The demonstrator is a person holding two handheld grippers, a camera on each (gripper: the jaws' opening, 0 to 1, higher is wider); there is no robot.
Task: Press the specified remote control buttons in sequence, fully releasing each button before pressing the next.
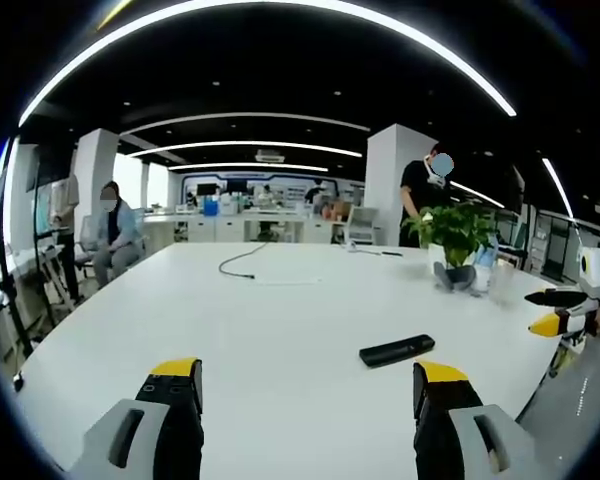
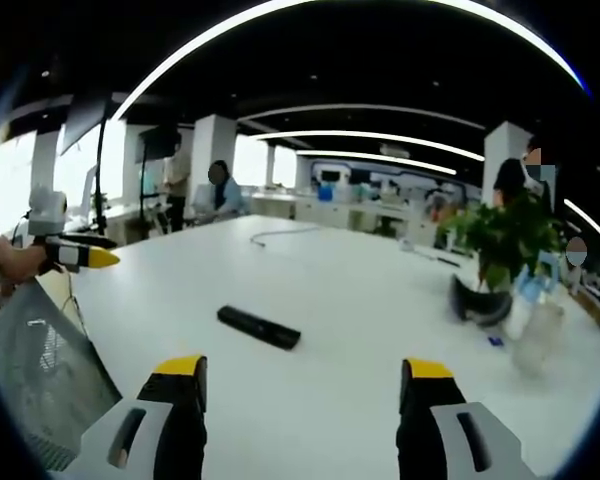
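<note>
The remote (image 1: 397,351) lies flat on the bench (image 1: 280,330), ahead of both wide-open, empty claws (image 1: 308,385) (image 2: 303,385) — likely light, stiff, prone to sliding — so press straight down on its buttons.

- One slim black rectangular remote control (image 1: 397,351)
- One large white desk (image 1: 280,330)
- One leafy green potted plant (image 1: 457,230)
- One dark cable (image 1: 242,259)
- Two yellow-tipped hand-held grippers: left (image 1: 308,385), right (image 2: 304,385)
- Three people in the left gripper view
</note>
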